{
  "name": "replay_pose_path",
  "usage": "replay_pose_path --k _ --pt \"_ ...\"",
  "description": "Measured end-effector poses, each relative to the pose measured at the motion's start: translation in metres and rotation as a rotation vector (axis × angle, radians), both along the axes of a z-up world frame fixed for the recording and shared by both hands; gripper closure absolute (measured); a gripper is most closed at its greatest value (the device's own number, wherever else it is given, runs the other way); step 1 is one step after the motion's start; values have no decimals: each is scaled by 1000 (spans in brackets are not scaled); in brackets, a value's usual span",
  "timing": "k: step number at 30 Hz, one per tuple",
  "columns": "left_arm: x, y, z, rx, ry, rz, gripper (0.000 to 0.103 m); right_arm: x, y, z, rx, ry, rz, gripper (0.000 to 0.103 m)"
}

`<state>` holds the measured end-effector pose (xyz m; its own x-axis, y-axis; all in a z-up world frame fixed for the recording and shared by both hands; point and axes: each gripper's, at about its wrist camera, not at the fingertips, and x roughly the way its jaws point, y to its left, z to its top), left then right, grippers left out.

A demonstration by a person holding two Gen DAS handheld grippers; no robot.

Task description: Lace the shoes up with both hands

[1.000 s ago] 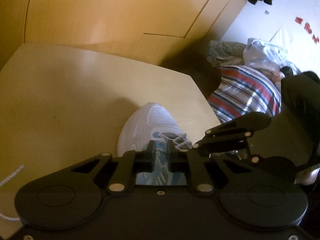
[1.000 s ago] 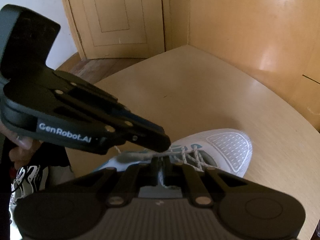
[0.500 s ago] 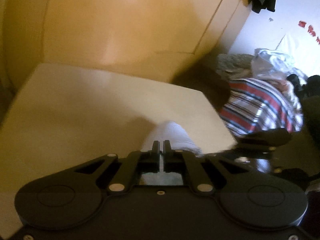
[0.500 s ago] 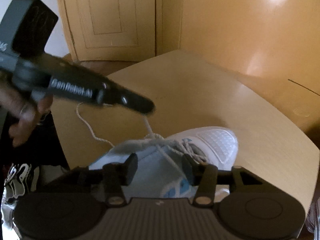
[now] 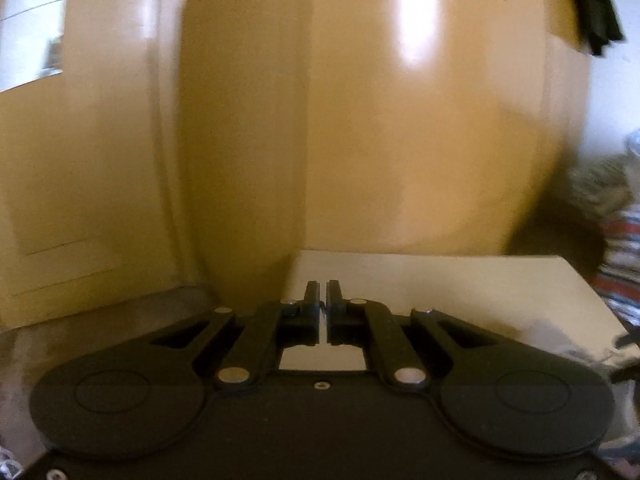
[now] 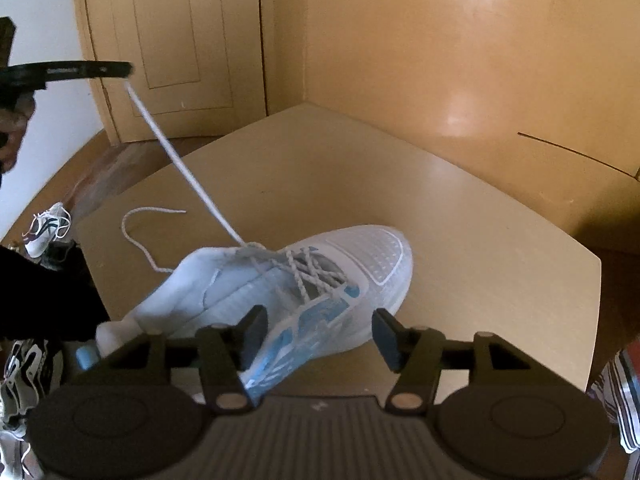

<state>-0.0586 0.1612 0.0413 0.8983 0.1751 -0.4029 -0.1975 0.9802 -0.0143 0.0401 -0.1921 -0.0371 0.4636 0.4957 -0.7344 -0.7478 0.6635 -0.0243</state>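
A white shoe (image 6: 288, 292) with light-blue side marks lies on the tan table (image 6: 460, 216), toe toward the right. My left gripper (image 6: 127, 69) is high at the upper left in the right wrist view, shut on a white lace (image 6: 180, 164) that runs taut down to the shoe's top eyelets. In its own view the left gripper (image 5: 323, 300) shows its jaws pressed together, a sliver of lace between them. The other lace end (image 6: 140, 236) loops loose on the table. My right gripper (image 6: 320, 334) hovers over the shoe's near side, its jaws opening, nothing pressed between them.
Wooden cupboard doors (image 6: 440, 60) rise behind the table. Other shoes (image 6: 44, 228) lie on the floor at the left. A striped cloth (image 5: 624, 248) sits beyond the table's right edge. A hand (image 6: 12, 120) grips the left tool.
The left gripper rose and swung away from the shoe, pulling the lace taut; its camera lost the shoe. The right gripper let go and its jaws spread apart.
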Motion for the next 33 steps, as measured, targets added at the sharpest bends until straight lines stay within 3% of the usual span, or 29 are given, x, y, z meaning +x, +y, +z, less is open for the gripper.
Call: replay_pose_path --k 3,8,11,13,16,21,22,23,24,29,33 --pt "-14 27 0 -16 -1 73 103 3 -2 -2 8 13 -9 42" --pt "-17 28 -9 -23 45 58 103 6 -3 -3 11 28 -23 41" --pt "-17 21 -9 -65 87 -44 103 6 -1 -2 3 24 -23 41" --pt "-21 7 -8 -122 114 -176 103 5 -2 -1 9 30 -27 41" --pt "-19 -14 -11 -155 149 -299 103 5 -2 1 21 37 -29 40" --pt "-1 -43 -41 -97 330 -394 100 4 2 7 41 31 -29 39" --pt "2 -47 -45 -84 358 -404 91 4 2 9 50 30 -31 39" --pt "4 -48 -49 -73 371 -397 72 4 1 10 55 27 -31 39" --pt "8 -47 -51 -61 379 -378 63 3 1 12 59 23 -31 39" --pt "34 -47 -82 69 477 -319 62 4 0 16 70 22 -29 39" --pt "51 -56 -107 133 560 -345 63 5 1 18 76 24 -21 39"
